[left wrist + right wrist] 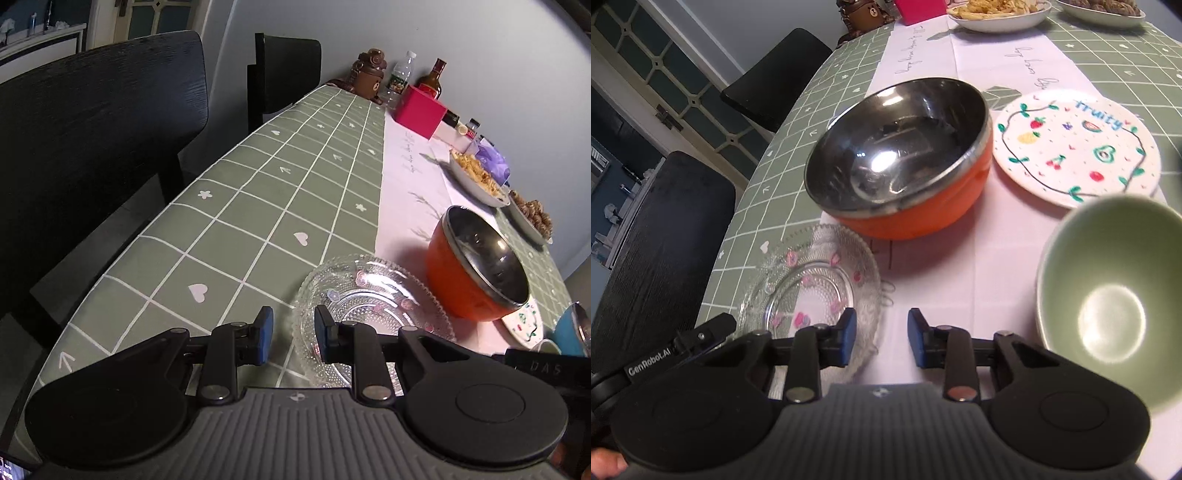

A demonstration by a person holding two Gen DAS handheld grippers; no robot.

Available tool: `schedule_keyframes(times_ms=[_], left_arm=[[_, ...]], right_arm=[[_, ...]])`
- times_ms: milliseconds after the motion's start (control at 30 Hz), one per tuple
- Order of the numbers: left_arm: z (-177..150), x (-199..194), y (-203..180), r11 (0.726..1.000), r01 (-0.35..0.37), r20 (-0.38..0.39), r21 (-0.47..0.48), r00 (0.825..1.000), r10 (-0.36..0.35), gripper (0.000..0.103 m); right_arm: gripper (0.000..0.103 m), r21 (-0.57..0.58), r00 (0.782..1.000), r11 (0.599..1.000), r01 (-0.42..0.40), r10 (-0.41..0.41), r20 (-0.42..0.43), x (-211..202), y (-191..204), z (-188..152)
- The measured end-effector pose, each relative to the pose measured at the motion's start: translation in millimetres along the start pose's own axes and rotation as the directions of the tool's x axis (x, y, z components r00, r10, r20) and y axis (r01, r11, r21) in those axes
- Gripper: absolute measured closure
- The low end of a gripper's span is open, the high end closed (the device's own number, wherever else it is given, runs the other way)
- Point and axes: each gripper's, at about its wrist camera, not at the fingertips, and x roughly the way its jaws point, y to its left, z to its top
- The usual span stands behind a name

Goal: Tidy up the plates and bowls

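From the left wrist view, we see our left claw (293, 334) low over the near edge of the worktop (258, 192), its blue pads a little apart and straddling the near rim of the glass plate (369, 306). The rim sits in the gap, but we cannot see either pad pressing on it, so we read the claw as parted and lined up for a rim grasp. The orange bowl (476, 269) stands just behind the plate, empty, with the fruit-patterned plate (524, 325) peeking out beside it.

From the right wrist view, our right claw (882, 338) hangs with its pads narrowly apart and nothing between them, only the pale runner (931, 280) below. The glass plate lies just to its left, touching neither pad as far as we can tell. A green bowl (1108, 280) sits close on the right, blurred. The dishes are gathered near together, which we judge suits stacking plates with plates and bowls with bowls.
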Motion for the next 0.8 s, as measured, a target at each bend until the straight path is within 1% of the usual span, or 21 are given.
schedule_keyframes(times_ms=[67, 100, 133, 300, 367, 400, 433, 467, 633, 800], left_arm=[[-1, 4, 1, 1.0, -0.006, -0.011, 0.0, 1.0, 0.006, 0.076], [-1, 5, 2, 1.0, -0.01, -0.016, -0.005, 1.0, 0.01, 0.076], [-2, 7, 2, 1.0, -0.011, -0.021, -0.011, 1.0, 0.011, 0.076], [-3, 12, 1, 1.0, 0.002, -0.027, -0.014, 1.0, -0.002, 0.076], [-4, 13, 0, 1.0, 0.004, -0.021, -0.008, 1.0, -0.004, 0.076], [-4, 14, -1, 1.0, 0.005, -0.021, -0.005, 1.0, -0.005, 0.078], [-3, 15, -2, 1.0, 0.011, -0.023, -0.005, 1.0, -0.012, 0.082], [-3, 15, -3, 1.0, 0.023, -0.031, -0.01, 0.999, -0.023, 0.084], [-4, 15, -10, 1.0, -0.009, -0.026, 0.013, 1.0, 0.009, 0.085], [-5, 12, -8, 1.0, -0.017, -0.023, 0.015, 1.0, 0.017, 0.087]], right_arm=[[0.074, 0.002, 1.0, 1.0, -0.008, 0.008, 0.007, 2, 0, 1], [0.079, 0.005, 1.0, 1.0, -0.009, 0.009, 0.007, 4, -1, 1], [0.082, 0.007, 1.0, 1.0, -0.013, 0.013, 0.008, 5, -1, 1], [0.089, 0.026, 0.999, 0.999, -0.035, 0.034, 0.013, 7, -7, 3], [0.09, 0.038, 0.999, 0.998, -0.052, 0.052, 0.006, 8, -9, 4], [0.092, 0.042, 0.998, 0.997, -0.058, 0.058, 0.004, 9, -10, 4], [0.095, 0.046, 0.998, 0.997, -0.063, 0.063, -0.001, 10, -10, 3], [0.095, 0.046, 0.998, 0.997, -0.063, 0.063, 0.004, 9, -10, 3], [0.096, 0.045, 0.997, 0.997, -0.07, 0.07, 0.013, 8, -10, 1], [0.097, 0.055, 0.998, 0.996, -0.067, 0.066, 0.011, 7, -10, -2]])
